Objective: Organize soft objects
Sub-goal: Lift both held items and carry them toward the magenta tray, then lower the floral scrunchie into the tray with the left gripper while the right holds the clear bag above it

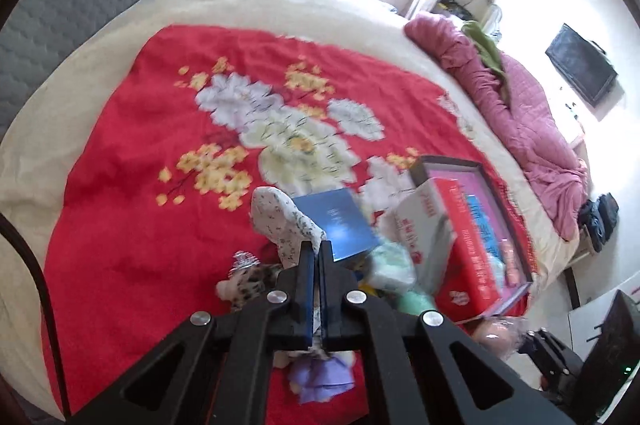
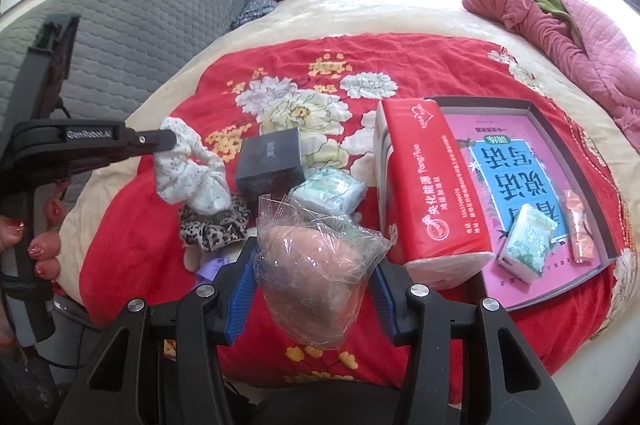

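Note:
My left gripper [image 1: 316, 249] is shut on a white floral scrunchie [image 1: 280, 213] and holds it above the red flowered blanket [image 1: 132, 185]; in the right wrist view that gripper [image 2: 170, 139] enters from the left with the scrunchie [image 2: 192, 173] hanging from it. My right gripper [image 2: 316, 265] is shut on a pink sponge in clear wrap [image 2: 316, 273], held above the blanket's near edge. A leopard-print scrunchie [image 2: 216, 225] lies under the white one. A purple soft item [image 1: 320, 377] lies below my left gripper.
A dark box [image 2: 272, 161] and a pale green tissue pack [image 2: 328, 191] lie mid-blanket. A red tissue package [image 2: 424, 185] stands beside a tray [image 2: 560, 129] with a pink book, a small tissue pack [image 2: 528, 241] and a sachet. A pink quilt [image 2: 580, 37] lies far right.

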A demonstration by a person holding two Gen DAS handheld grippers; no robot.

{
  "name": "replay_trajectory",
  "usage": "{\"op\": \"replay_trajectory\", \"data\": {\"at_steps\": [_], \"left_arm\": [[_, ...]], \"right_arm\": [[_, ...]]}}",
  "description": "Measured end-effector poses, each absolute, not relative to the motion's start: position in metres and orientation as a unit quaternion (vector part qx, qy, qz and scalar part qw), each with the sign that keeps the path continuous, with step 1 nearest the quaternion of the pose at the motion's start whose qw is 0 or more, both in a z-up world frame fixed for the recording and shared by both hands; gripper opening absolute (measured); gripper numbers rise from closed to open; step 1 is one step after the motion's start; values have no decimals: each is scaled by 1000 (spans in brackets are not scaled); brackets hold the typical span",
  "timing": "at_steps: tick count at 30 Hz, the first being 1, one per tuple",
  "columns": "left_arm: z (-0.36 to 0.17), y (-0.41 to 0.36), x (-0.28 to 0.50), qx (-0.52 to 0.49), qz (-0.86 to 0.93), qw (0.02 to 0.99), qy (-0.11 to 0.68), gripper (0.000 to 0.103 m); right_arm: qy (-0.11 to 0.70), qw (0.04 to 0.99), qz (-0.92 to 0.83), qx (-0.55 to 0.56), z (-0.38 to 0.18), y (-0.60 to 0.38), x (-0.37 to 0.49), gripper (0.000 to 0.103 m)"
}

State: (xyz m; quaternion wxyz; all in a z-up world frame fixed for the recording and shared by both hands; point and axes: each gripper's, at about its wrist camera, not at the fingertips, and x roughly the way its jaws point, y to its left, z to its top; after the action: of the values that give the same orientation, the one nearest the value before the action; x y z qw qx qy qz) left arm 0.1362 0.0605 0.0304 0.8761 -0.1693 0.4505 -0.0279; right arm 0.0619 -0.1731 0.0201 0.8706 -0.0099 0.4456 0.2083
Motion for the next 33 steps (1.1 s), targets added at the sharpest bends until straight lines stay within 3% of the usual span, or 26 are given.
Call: {"op": "replay_trajectory", "data": {"at_steps": [16, 33], "left_arm": [[108, -26, 136, -115, -93, 900, 409, 2], [115, -144, 166, -74, -176, 892, 409, 2]], "right_arm": [[381, 909, 169, 22, 73, -236, 65, 52], [356, 930, 63, 62, 86, -356, 76, 52]]}}
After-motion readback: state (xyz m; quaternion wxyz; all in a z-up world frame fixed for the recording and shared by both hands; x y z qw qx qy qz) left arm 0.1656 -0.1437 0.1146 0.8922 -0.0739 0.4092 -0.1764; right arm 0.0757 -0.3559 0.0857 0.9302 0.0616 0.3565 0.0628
